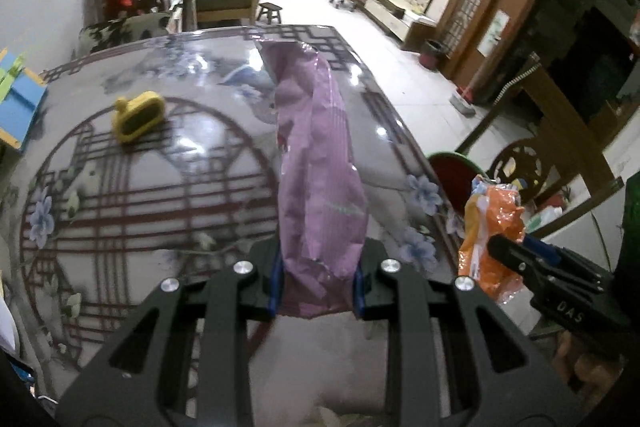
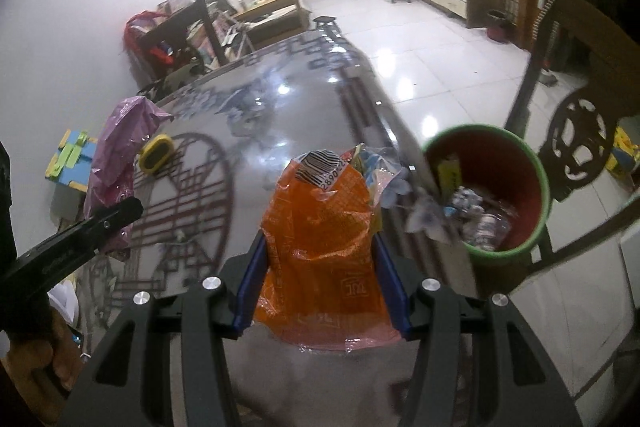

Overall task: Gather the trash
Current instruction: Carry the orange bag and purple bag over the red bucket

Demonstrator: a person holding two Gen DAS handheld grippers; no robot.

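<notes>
my left gripper (image 1: 318, 281) has its jaws pinching one purple wrapper (image 1: 316, 163): thin, crinkled, glossy film, long and narrow. its long axis runs straight out from my jaws, away from the camera, with the torn upper end farthest out, held above the table (image 1: 160, 187). my right gripper (image 2: 322, 289) has its jaws pinching one orange wrapper (image 2: 320, 247): creased plastic film, broad and flattish, with a printed grid and a black-and-white barcode patch at its far end. its long axis also points forward out of my jaws. a second scrap of pale blue and clear film shows just behind its upper right edge; i cannot tell whether it is part of the same piece.

the table has a smooth reflective top, with dark red lattice lines and pale blue flowers. one small yellow rounded timer (image 1: 138, 117) with a dark face rests on it, well apart from both wrappers. one round bin (image 2: 486, 187), green outside and red inside, stands beside the table's right edge, holding crumpled scraps. count: two held wrappers, two grippers, one bin.
</notes>
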